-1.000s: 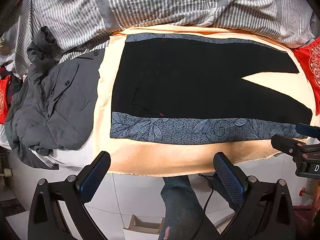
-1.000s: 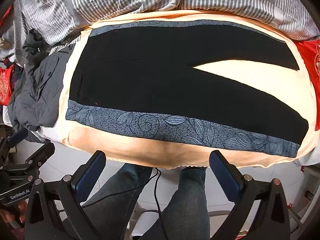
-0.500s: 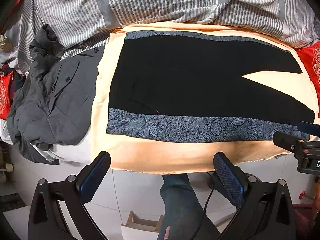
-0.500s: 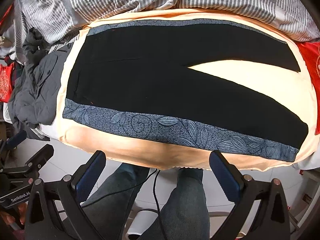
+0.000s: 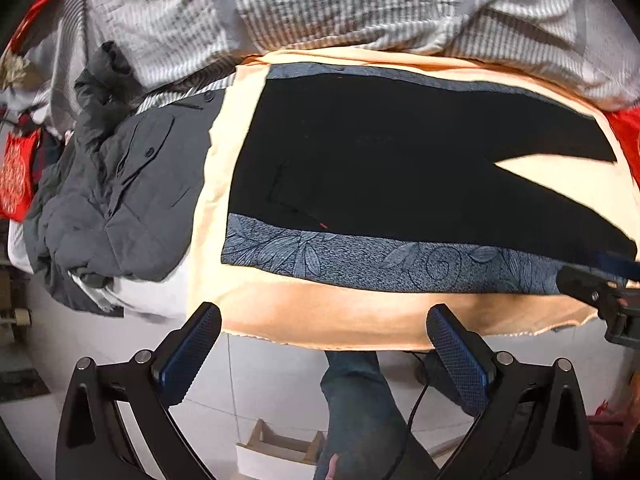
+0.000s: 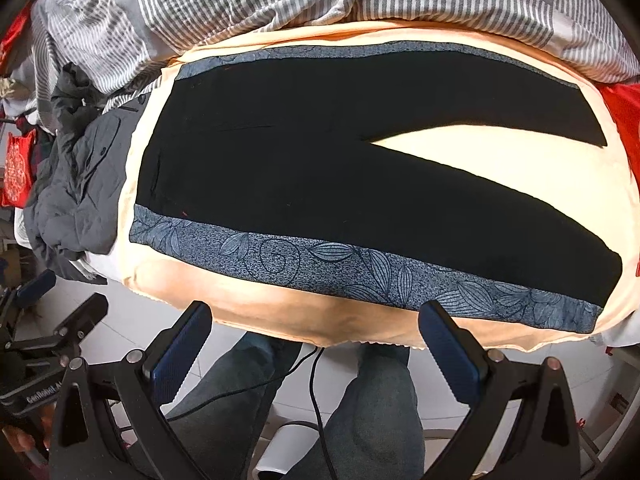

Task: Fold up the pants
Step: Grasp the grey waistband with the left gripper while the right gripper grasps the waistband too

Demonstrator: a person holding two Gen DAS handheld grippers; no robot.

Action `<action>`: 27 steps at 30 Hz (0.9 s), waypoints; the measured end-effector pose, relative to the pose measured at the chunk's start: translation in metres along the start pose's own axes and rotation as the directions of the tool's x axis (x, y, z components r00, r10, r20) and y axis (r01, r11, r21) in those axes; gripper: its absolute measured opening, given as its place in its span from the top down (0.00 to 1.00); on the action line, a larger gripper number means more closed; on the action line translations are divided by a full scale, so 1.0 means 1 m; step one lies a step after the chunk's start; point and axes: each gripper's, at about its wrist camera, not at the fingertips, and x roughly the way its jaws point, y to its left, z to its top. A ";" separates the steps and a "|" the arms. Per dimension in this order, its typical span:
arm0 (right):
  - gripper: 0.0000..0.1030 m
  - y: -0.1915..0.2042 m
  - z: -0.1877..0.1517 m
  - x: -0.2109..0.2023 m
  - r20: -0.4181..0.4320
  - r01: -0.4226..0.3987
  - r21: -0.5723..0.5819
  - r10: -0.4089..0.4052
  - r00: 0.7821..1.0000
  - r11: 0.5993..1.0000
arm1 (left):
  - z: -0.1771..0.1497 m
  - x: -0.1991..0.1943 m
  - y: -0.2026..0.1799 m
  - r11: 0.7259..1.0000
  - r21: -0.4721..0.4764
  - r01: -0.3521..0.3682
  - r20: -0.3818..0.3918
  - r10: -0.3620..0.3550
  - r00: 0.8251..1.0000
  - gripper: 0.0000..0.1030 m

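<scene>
Two tools, both spread wide and holding nothing: left tool [image 5: 322, 344] and right tool [image 6: 314, 340], each hovering off the near edge of the bed [image 5: 320, 320], above the floor and the person's legs [image 6: 380, 400]. Pants [image 5: 380, 168], black with a blue leaf-patterned side band [image 6: 360, 272], lay flat on the bed's peach sheet, waist to the left, legs splayed apart to the right. Against the earlier frames, both views sat slightly closer; pants unmoved. Left view alone showed a cardboard box [image 5: 276, 452] on the floor, contents not visible, plus the grey jacket [image 5: 120, 200] in full. Right view alone showed both leg ends.
</scene>
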 end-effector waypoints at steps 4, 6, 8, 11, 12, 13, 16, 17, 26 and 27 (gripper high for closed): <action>0.00 -0.006 0.001 -0.001 0.007 -0.029 -0.001 0.029 1.000 1.000 | 0.000 0.001 0.010 0.996 -0.091 0.016 -0.001 -0.016 1.000 0.00; 0.00 -0.008 0.001 -0.001 0.010 -0.056 -0.007 0.056 0.998 0.998 | -0.001 0.001 0.014 0.990 -0.139 0.028 0.002 -0.028 1.000 0.00; 0.00 -0.011 0.001 0.000 0.002 -0.102 -0.018 0.102 0.995 0.995 | -0.003 0.004 0.019 0.980 -0.192 0.047 0.004 -0.047 0.999 0.00; 0.00 -0.017 0.001 0.004 -0.020 -0.176 -0.015 0.176 0.984 0.984 | -0.005 0.012 0.025 0.958 -0.277 0.075 -0.004 -0.079 0.997 0.00; 0.00 -0.019 0.002 0.007 -0.031 -0.196 -0.002 0.195 0.980 0.981 | -0.006 0.017 0.028 0.946 -0.309 0.095 -0.001 -0.101 0.995 0.00; 0.00 -0.022 0.002 0.010 -0.041 -0.223 0.024 0.224 0.974 0.974 | -0.005 0.022 0.030 0.938 -0.328 0.108 -0.005 -0.116 0.993 0.00; 0.00 -0.029 0.002 0.026 -0.050 -0.328 0.128 0.336 0.940 0.936 | -0.005 0.044 0.038 0.917 -0.376 0.133 -0.023 -0.152 0.988 0.00; 0.00 -0.031 0.001 0.035 -0.053 -0.378 0.174 0.392 0.918 0.909 | -0.004 0.051 0.041 0.912 -0.384 0.143 -0.023 -0.164 0.986 0.00; 0.43 -0.035 -0.030 0.165 -0.002 -0.553 0.499 0.639 0.769 0.667 | -0.007 0.152 0.058 0.909 -0.328 0.258 -0.099 -0.304 0.947 0.25; 0.43 -0.035 -0.035 0.176 0.008 -0.558 0.510 0.645 0.764 0.655 | -0.008 0.159 0.060 0.907 -0.327 0.266 -0.099 -0.313 0.945 0.25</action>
